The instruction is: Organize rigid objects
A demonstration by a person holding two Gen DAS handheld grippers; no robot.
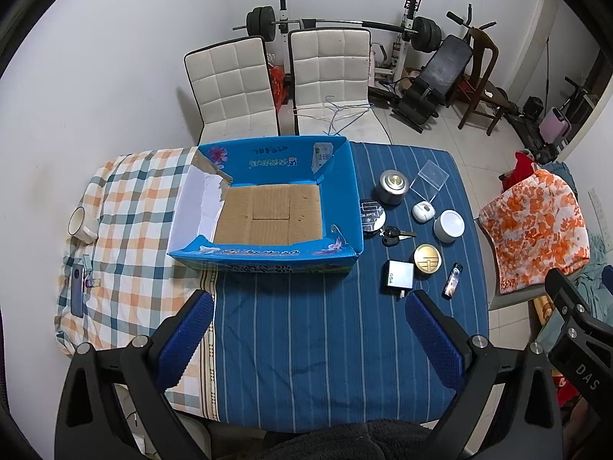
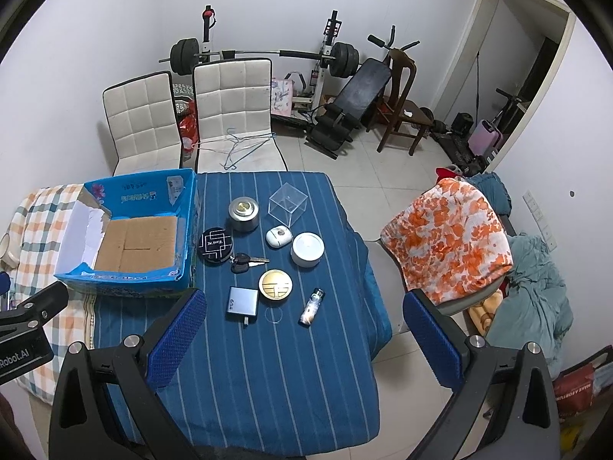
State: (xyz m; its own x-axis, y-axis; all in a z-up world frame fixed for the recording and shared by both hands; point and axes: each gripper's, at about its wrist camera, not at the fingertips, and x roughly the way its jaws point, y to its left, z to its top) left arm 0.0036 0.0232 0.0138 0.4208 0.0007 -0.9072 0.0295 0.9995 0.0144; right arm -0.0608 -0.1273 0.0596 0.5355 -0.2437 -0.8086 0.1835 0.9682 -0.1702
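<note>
Well ahead of tool (image 2: 302,335) — charger (image 2: 242,304).

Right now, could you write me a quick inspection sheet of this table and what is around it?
Surface: table under a blue striped cloth and a checked orange cloth.
Job's things: empty open blue cardboard box; beside it silver round tin, clear plastic cube, black round case, black key, white earbud case, white round jar, gold round tin, grey charger, small lighter.
Clutter: white mug, dark phone.
Grippers: left claw and right claw open, holding nothing.
Cables: nothing seen.
Surroundings: two white chairs, barbell rack, orange flowered cloth.
</note>
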